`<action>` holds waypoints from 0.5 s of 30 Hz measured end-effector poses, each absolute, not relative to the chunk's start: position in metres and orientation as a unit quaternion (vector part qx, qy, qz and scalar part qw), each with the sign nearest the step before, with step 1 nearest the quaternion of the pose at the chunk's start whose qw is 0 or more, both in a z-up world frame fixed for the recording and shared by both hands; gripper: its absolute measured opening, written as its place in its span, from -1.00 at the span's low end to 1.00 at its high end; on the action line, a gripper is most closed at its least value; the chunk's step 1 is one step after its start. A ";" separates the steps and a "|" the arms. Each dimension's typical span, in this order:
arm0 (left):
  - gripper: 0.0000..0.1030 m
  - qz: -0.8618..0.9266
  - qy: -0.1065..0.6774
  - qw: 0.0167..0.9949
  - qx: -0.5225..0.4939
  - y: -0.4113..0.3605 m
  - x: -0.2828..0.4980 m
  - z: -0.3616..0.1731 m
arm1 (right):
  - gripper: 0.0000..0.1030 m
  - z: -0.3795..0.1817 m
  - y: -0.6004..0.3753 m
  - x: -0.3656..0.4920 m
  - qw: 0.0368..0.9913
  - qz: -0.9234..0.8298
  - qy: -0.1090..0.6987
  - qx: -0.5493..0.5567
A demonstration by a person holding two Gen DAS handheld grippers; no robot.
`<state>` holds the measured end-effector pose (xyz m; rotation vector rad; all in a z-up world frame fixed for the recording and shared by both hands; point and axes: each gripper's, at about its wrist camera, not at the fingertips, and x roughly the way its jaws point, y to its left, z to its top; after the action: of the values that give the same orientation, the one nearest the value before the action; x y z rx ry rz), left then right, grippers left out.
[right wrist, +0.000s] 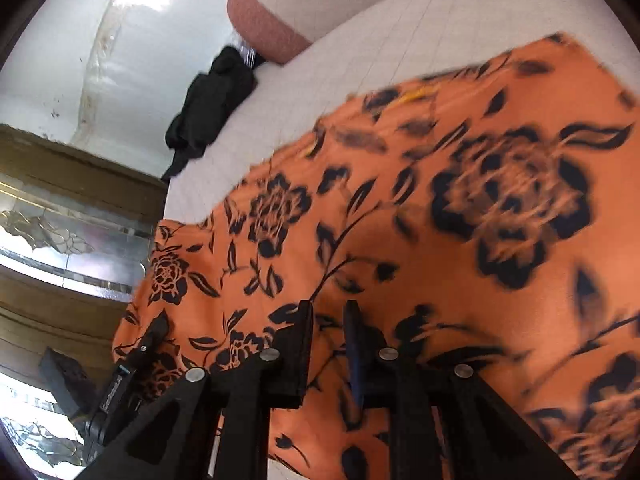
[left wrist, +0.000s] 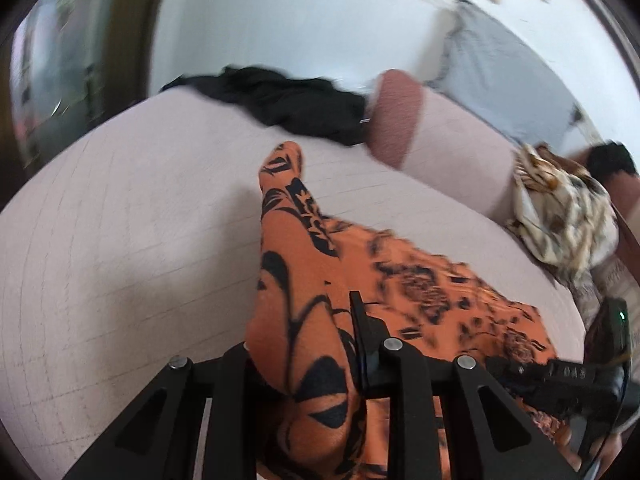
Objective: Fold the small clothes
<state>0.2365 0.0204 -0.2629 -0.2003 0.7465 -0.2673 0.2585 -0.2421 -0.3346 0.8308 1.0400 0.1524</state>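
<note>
An orange garment with a black flower print (left wrist: 320, 280) lies on the pale bed sheet (left wrist: 120, 220). In the left wrist view my left gripper (left wrist: 316, 344) is shut on a bunched fold of it; the cloth fills the gap and hides the left finger. The right gripper (left wrist: 560, 376) shows at the lower right on the same garment. In the right wrist view the garment (right wrist: 440, 220) spreads wide, and my right gripper (right wrist: 328, 344) has its jaws narrowly apart with orange cloth pinched between them. The left gripper (right wrist: 136, 360) shows at the lower left edge of the cloth.
A black garment (left wrist: 288, 100) lies at the far edge of the bed, also in the right wrist view (right wrist: 212, 100). A pink bolster pillow (left wrist: 396, 116) lies beyond it. A brown and cream patterned cloth (left wrist: 560, 208) is heaped at the right. A wooden mirrored cabinet (right wrist: 60, 240) stands beside the bed.
</note>
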 end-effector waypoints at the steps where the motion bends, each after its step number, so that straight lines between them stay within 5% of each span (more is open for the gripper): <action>1: -0.52 -0.140 0.358 0.918 -0.094 0.014 0.234 -0.260 | -0.63 -0.333 -0.252 0.256 0.783 0.071 0.480 0.390; 10: -0.58 -0.225 0.357 0.906 0.009 -0.107 0.197 -0.259 | -0.51 -0.324 -0.346 0.231 0.756 0.111 0.422 0.487; 11: -0.58 -0.244 0.374 0.895 0.017 -0.125 0.195 -0.269 | -0.23 -0.325 -0.358 0.227 0.749 0.123 0.413 0.504; 12: -0.58 -0.258 0.391 0.883 0.025 -0.136 0.194 -0.277 | 0.44 -0.329 -0.371 0.222 0.737 0.134 0.403 0.525; 13: -0.58 -0.265 0.414 0.870 0.041 -0.150 0.193 -0.289 | 0.63 -0.331 -0.377 0.221 0.730 0.140 0.395 0.541; 15: -0.58 -0.280 0.428 0.856 0.077 -0.163 0.184 -0.298 | 0.64 -0.337 -0.390 0.220 0.708 0.157 0.368 0.583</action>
<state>0.1838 -0.1626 -0.2980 0.1628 0.9004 -0.5885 0.2195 -0.3897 -0.3370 1.2942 0.8166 0.3489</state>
